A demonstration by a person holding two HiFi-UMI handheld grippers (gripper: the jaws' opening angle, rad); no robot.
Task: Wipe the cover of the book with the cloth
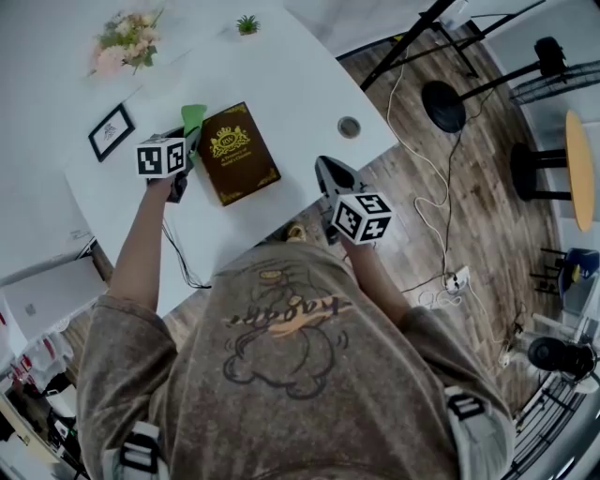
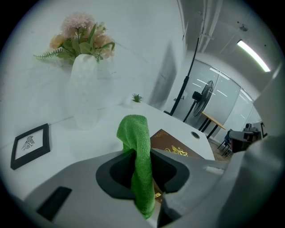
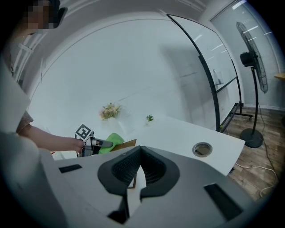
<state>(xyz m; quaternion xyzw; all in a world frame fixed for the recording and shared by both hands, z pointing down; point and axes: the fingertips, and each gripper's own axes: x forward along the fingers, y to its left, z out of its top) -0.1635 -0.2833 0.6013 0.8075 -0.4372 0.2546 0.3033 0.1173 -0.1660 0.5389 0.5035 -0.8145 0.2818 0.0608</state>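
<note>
Cloth (image 1: 194,117), green, is pinched in the left gripper (image 1: 187,141) at upper left of centre in the head view, right at the top-left corner of the book (image 1: 236,152). Can't tell whether cloth and cover actually touch. In the left gripper view the left gripper (image 2: 141,153) has its jaws closed narrow on the cloth (image 2: 136,131). One end stands up past the jaw tips w/ a rounded fold on top, and the other end hangs below them.

Book is dark brown w/ a gold crest and gold corner trim. It lies flat and closed on the white table (image 1: 309,84), turned a bit diagonal in the frame. In the left gripper view the book (image 2: 180,149) shows just right of and behind the cloth.

Right gripper (image 1: 325,169) is right of centre in the head view, at the table's near edge and apart from the book. In the right gripper view the right gripper (image 3: 140,148) has its jaw tips pressed together w/ nothing between them. Beyond them, at lower left of that frame, show the left gripper (image 3: 91,144), the cloth (image 3: 111,141) and an edge of the book (image 3: 127,143).

Other items on the table:
- flowers (image 1: 127,42) in a pale vase, top left
- small black picture frame (image 1: 111,131), left of the left gripper
- tiny green plant (image 1: 247,24), top centre
- round cable hole (image 1: 349,127), right of the book

Wood floor w/ cables fills the right side of the head view.
</note>
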